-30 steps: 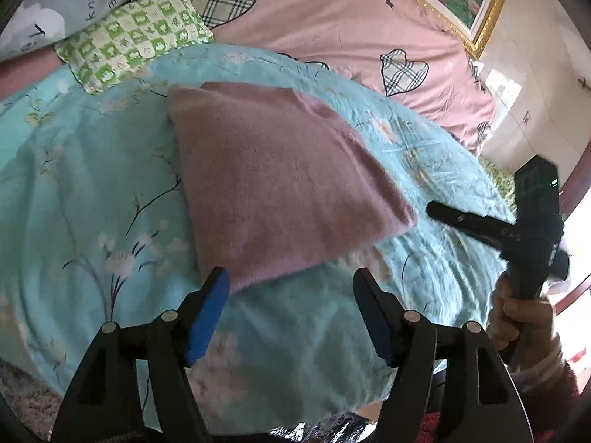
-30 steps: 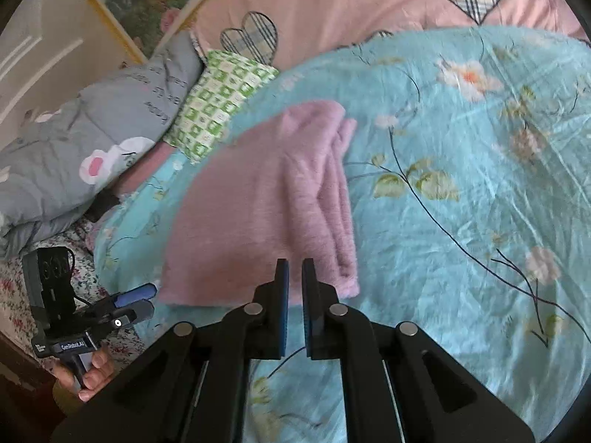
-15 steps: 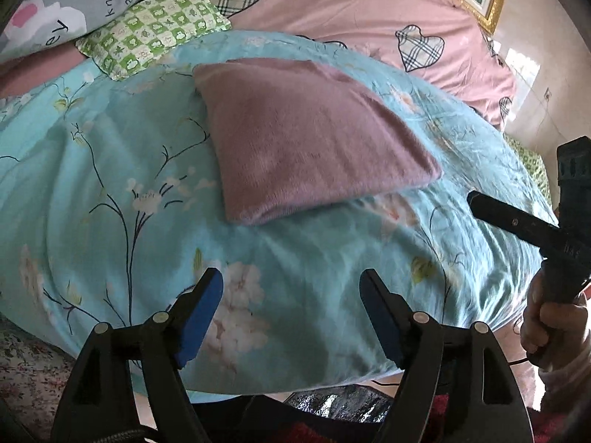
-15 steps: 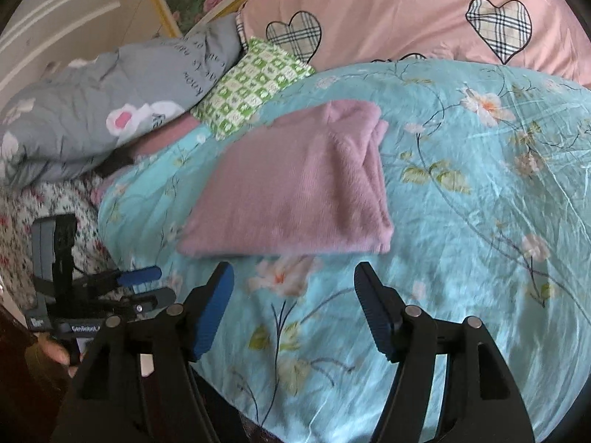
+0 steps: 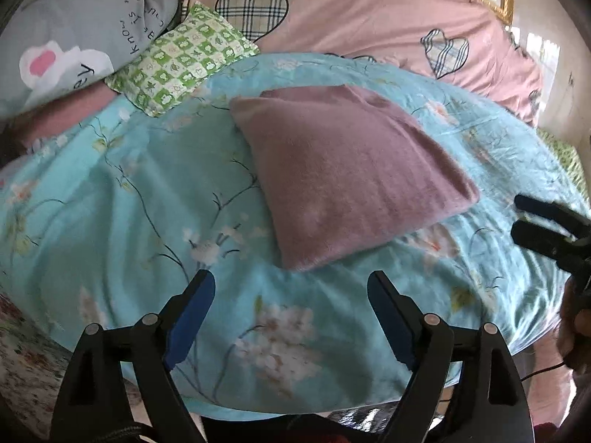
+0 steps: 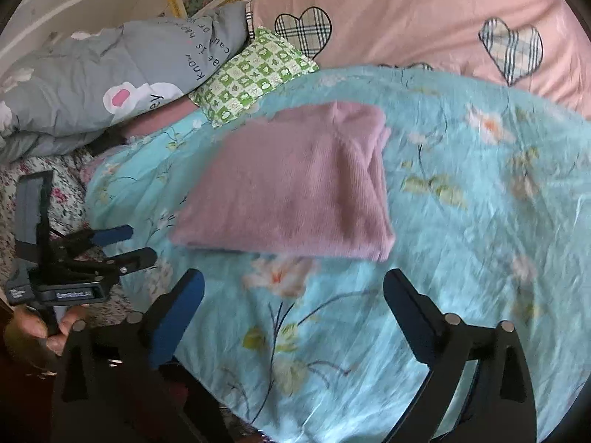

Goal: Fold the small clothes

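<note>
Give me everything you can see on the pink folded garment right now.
The pink garment is a soft, fuzzy knit in dusty mauve, folded into a flat, roughly rectangular bundle. In the right wrist view stacked layers show along its right edge. It lies on the turquoise floral quilt, just short of the green checked pillow. Nothing else touches it: the left gripper and right gripper are both open, nearer the camera.

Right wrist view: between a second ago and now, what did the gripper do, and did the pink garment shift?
The right gripper opened: its jaws were pressed together at the near edge of the pink garment a second ago, and now stand wide apart, pulled back from it. The left gripper, open throughout, also backed away. The garment stayed folded in the same place on the blue floral quilt.
</note>
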